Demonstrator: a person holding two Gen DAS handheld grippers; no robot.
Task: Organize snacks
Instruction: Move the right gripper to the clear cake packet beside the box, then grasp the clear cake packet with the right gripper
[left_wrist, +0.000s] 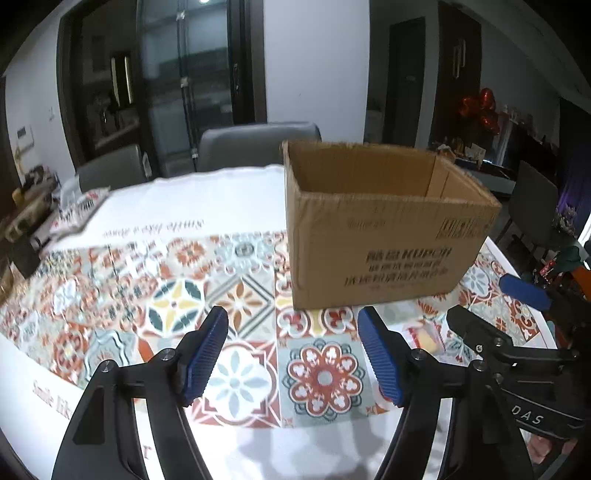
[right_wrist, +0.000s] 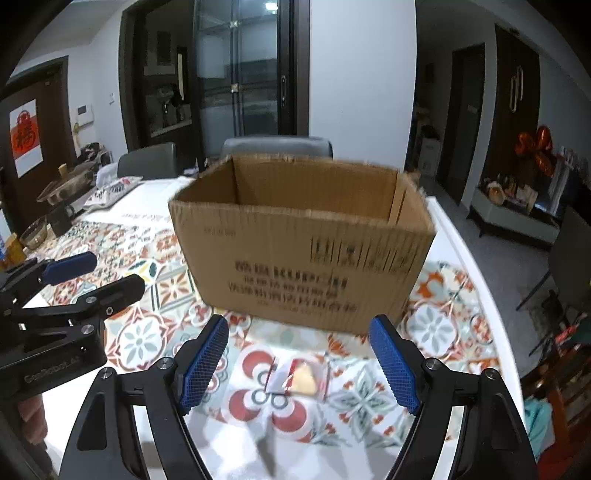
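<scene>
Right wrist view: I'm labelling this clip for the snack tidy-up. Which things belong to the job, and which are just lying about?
Belongs to the job:
open brown cardboard box
clear-wrapped yellow snack packet on the patterned tablecloth
right gripper, open over the packet
left gripper, open

Just lying about:
grey chairs
glass bowl
dark mug

The bench (right_wrist: 448, 236) is wearing a patterned tile-print cloth (right_wrist: 147, 339). An open cardboard box (right_wrist: 303, 258) is standing on it, and a small clear-wrapped yellow snack (right_wrist: 303, 378) is lying just in front of the box.
</scene>
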